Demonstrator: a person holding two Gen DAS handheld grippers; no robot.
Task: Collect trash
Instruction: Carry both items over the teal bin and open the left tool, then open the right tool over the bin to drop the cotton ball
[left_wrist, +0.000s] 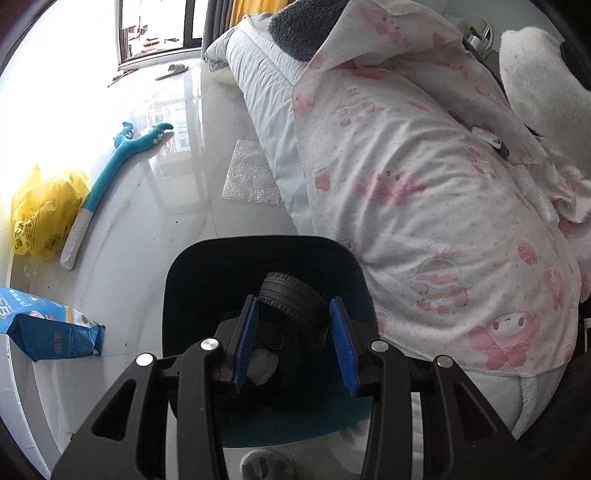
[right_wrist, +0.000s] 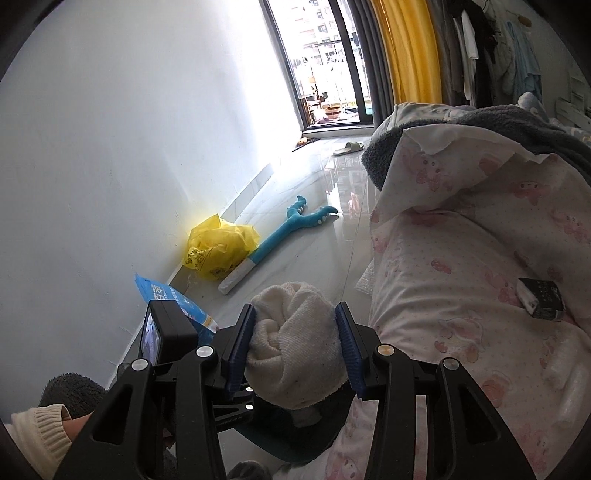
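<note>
1. Left wrist camera looks steeply down, close over a dark bin (left_wrist: 192, 280) at six o'clock.
2. Right wrist camera faces the window (right_wrist: 325, 62) at twelve o'clock.
3. Both views share the yellow bag (left_wrist: 44, 214) (right_wrist: 218, 251), floor (left_wrist: 177, 177) (right_wrist: 314, 251) and bed (left_wrist: 424, 206) (right_wrist: 461, 295).

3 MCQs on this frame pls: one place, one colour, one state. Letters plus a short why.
1. Where does the yellow plastic bag lie?
A. On the bed
B. On the floor against the wall
C. In the bin

2. What colour are the pads of the left tongs?
A. Blue
B. Red
C. White

3. What are the right tongs doing?
A. Standing open, nothing between them
B. Clamped on a rolled white cloth
C. Clamped on a slipper

Answers:
1 B, it sits at the foot of the white wall.
2 A, both ribbed pads show blue.
3 B, both pads press the cloth's sides.
</note>
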